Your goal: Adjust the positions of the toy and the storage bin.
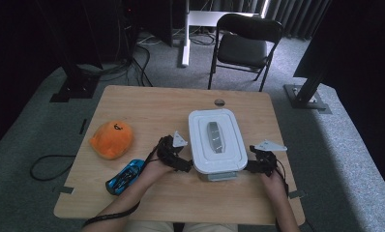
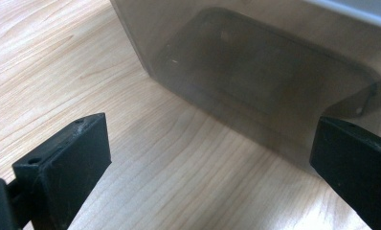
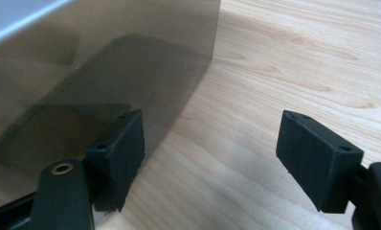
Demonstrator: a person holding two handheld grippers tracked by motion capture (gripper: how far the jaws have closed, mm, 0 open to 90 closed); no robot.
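A clear plastic box with a white lid stands on the wooden table, near its front middle. My left gripper sits at the box's front left corner, jaws wide open. In the left gripper view the box's translucent wall rises just ahead of my left gripper, with bare wood between the jaws. My right gripper is at the box's front right corner, also open. In the right gripper view my right gripper has its left jaw close beside the box wall, touching or not I cannot tell.
An orange plush toy lies at the table's left. A blue toy car sits by the person's left forearm. A small round hole marks the table's far edge. A black folding chair stands beyond the table.
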